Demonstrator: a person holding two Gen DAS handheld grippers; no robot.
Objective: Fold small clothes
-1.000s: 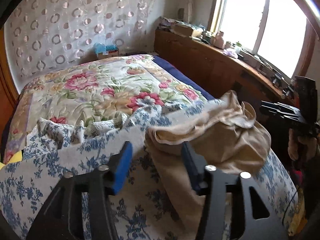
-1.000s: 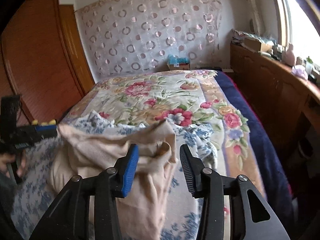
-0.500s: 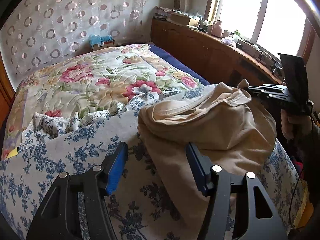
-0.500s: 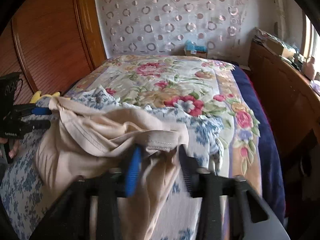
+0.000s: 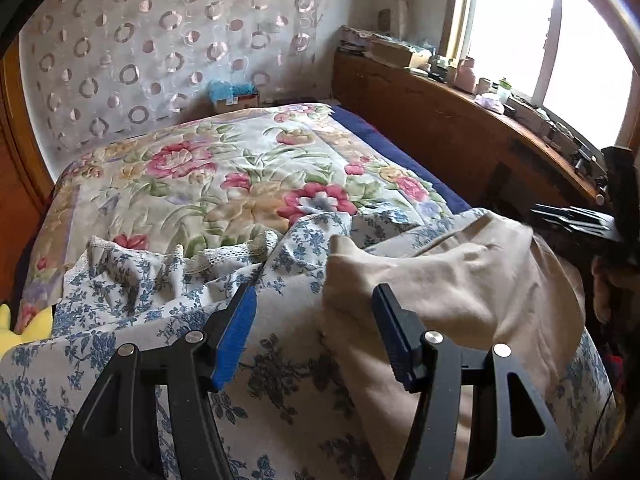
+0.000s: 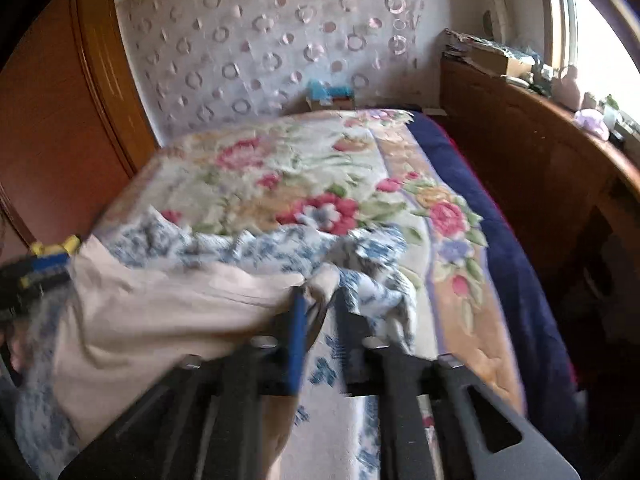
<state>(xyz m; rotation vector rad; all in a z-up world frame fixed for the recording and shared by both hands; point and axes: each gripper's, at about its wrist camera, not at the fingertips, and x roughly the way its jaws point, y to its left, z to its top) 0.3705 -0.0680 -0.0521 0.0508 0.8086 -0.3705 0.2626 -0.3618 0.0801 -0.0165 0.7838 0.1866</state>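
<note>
Beige garment [image 5: 460,280] lies on bed [image 5: 240,168], over blue-floral sheet [image 5: 280,360]. L hand-held gripper [image 5: 314,336] released, jaws apart beside garment edge. R hand-held gripper [image 6: 318,312] just opening, garment corner between jaws; grip unclear, blurred.

**Bedroom, daylight from your right**

You face a bed [image 5: 224,184] under a floral quilt [image 5: 248,176], navy blanket [image 6: 512,248] along its right edge. Behind it hangs a sheer curtain [image 5: 160,48] dotted with rings. A wooden cabinet [image 5: 432,120] runs below the bright window [image 5: 540,40], its top cluttered. Wooden wardrobe [image 6: 52,120] stands left. A blue-topped box [image 5: 234,94] sits by the wall.
</note>
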